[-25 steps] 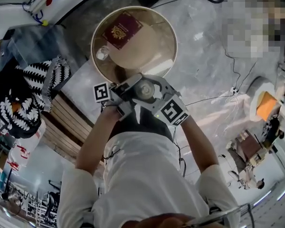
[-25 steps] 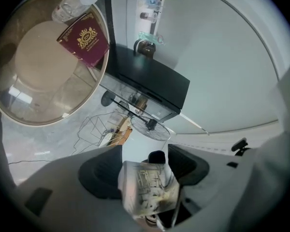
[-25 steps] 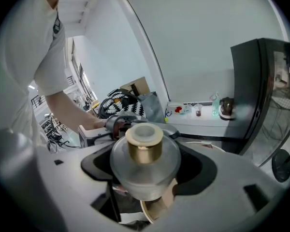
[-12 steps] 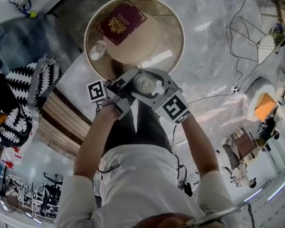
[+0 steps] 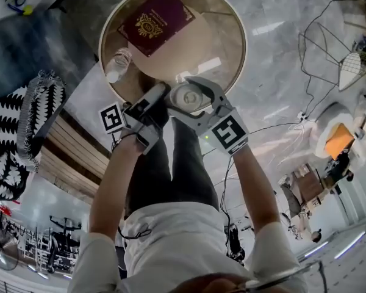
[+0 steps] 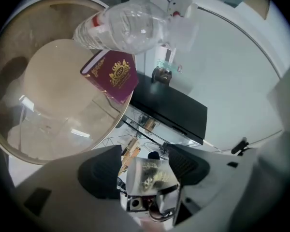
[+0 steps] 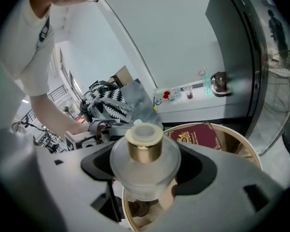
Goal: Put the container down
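Observation:
The container (image 5: 186,96) is a round clear glass bottle (image 7: 144,166) with a gold collar and a frosted cap. My right gripper (image 5: 190,94) is shut on its body and holds it upright (image 7: 145,170) over the near rim of the round beige table (image 5: 235,54). My left gripper (image 5: 157,97) sits just left of the container, jaws pointing at it. Its jaws (image 6: 146,167) stand close together with a small silvery piece (image 6: 150,175) filling the gap between them.
On the table lie a maroon passport (image 5: 155,20) and a clear plastic bottle (image 5: 117,63) on its side near the left rim. A black-and-white patterned cloth (image 5: 24,121) lies at the left. Cables and a wire basket (image 5: 338,54) are on the marble floor to the right.
Both grippers with the container have moved forward, from in front of the table to over its near rim. The hold on the container is unchanged.

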### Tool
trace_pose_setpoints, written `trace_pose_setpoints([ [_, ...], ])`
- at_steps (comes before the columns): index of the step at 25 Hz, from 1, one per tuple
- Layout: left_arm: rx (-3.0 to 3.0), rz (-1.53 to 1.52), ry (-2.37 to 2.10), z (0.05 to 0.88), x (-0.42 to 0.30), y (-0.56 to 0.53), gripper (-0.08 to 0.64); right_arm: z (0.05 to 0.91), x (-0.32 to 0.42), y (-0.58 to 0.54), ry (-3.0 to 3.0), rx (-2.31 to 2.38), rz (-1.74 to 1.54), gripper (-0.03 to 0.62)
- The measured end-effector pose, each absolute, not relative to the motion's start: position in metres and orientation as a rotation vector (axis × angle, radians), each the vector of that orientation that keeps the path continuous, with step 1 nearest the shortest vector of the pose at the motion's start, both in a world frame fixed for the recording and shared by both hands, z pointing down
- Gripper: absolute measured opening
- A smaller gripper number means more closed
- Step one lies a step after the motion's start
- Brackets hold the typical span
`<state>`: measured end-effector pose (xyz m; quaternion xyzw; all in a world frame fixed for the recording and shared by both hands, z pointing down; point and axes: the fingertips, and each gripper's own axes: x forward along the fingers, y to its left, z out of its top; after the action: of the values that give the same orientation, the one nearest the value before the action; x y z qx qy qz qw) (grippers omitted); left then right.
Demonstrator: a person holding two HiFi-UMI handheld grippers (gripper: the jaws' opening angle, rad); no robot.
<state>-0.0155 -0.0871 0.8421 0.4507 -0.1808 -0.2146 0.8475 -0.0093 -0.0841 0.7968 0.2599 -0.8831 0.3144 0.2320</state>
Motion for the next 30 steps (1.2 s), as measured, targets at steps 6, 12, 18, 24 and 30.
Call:
trace_pose_setpoints([
  [6, 0.937, -0.414, -0.423, 0.886, -0.026, -0.072, 0.275, 0.846, -0.005, -0.096, -2.389, 0.742, 0.905, 0.337],
  [12, 0.918, -0.393, -0.457, 0.914, -0.035, -0.059, 0.275, 0.898, 0.006, -0.106, -2.368, 0.803, 0.874, 0.337],
  [18, 0.911, -0.378, -0.476, 0.932, -0.043, -0.054, 0.275, 0.945, 0.017, -0.111, -2.303, 0.878, 0.834, 0.337],
  [24, 0.901, -0.364, -0.486, 0.945, -0.044, -0.045, 0.275, 0.979, 0.024, -0.116, -2.246, 0.975, 0.81, 0.337],
  [30, 0.888, -0.359, -0.486, 0.952, -0.041, -0.037, 0.275, 1.002, 0.021, -0.117, -2.217, 0.998, 0.767, 0.339],
])
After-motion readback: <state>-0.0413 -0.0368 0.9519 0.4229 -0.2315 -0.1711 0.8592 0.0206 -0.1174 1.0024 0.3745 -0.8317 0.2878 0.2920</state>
